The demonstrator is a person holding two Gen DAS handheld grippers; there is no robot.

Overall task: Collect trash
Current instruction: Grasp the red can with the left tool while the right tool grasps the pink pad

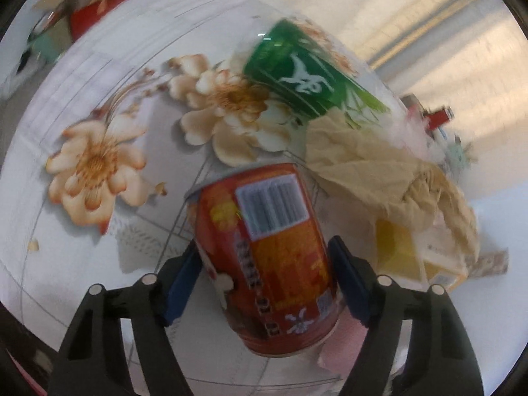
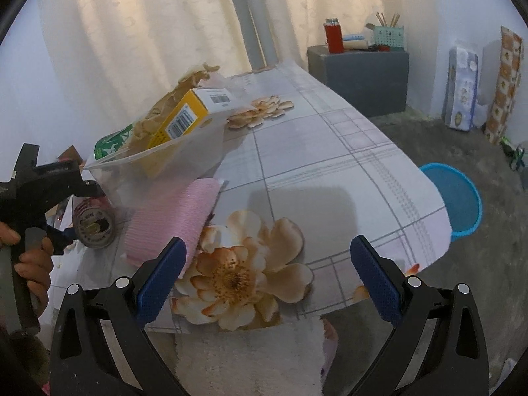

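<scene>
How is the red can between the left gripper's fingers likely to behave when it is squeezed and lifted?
The red can lies on its side on the tablecloth, so a nudge would probably roll it. Its opened end shows in the right wrist view, so it is likely near empty, light, and may dent. The left gripper straddles its smooth round wall, which could slip.

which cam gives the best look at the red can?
Left wrist view: the red can fills the centre, lying on its side between the left hand-held gripper fingers, barcode and label facing the lens. Right wrist view shows only its end at the far left edge, small and partly hidden behind the left hand-held gripper.
</scene>
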